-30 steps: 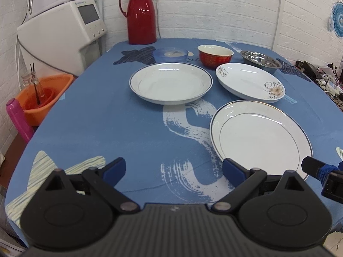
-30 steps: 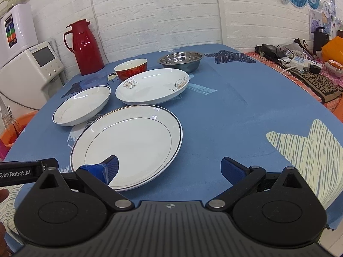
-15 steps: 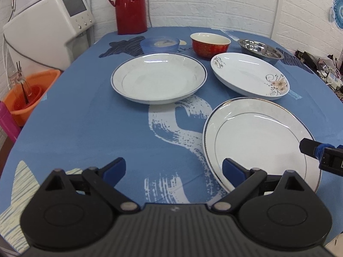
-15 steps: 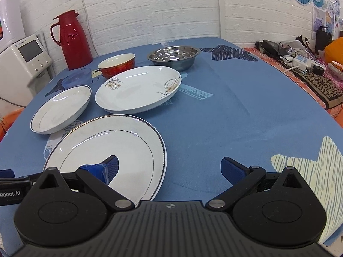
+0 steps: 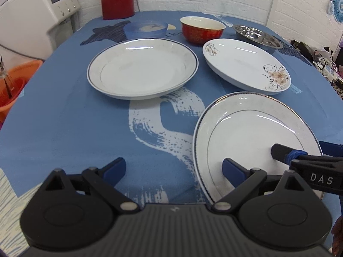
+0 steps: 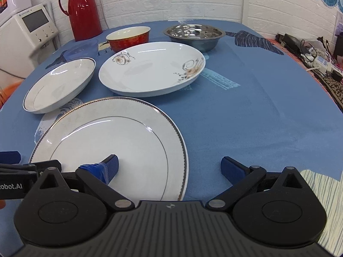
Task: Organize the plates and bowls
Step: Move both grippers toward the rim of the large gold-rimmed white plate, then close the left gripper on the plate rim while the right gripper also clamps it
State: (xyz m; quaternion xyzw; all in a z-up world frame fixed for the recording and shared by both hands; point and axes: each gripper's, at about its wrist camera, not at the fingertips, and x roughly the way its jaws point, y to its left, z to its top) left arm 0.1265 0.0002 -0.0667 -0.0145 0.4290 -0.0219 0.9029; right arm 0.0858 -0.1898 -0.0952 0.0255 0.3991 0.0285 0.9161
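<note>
Spreading their jaws wide and gripping nothing, the left gripper (image 5: pixel 173 169) and right gripper (image 6: pixel 169 167) hovered over the near edge of the blue tablecloth (image 6: pixel 246 111), each with one finger above the large flat plate (image 6: pixel 111 147) lying nearest. Farther off sat the rimmed plate (image 5: pixel 142 68) at left, the floral plate (image 5: pixel 246 72) at right, and beyond them a red bowl (image 5: pixel 202 32), steel bowl (image 5: pixel 257 36) and blue bowl (image 5: pixel 145 29). With both grippers crowded at one rim, a collision or a glancing pinch could probably skid the plate off the near edge.
</note>
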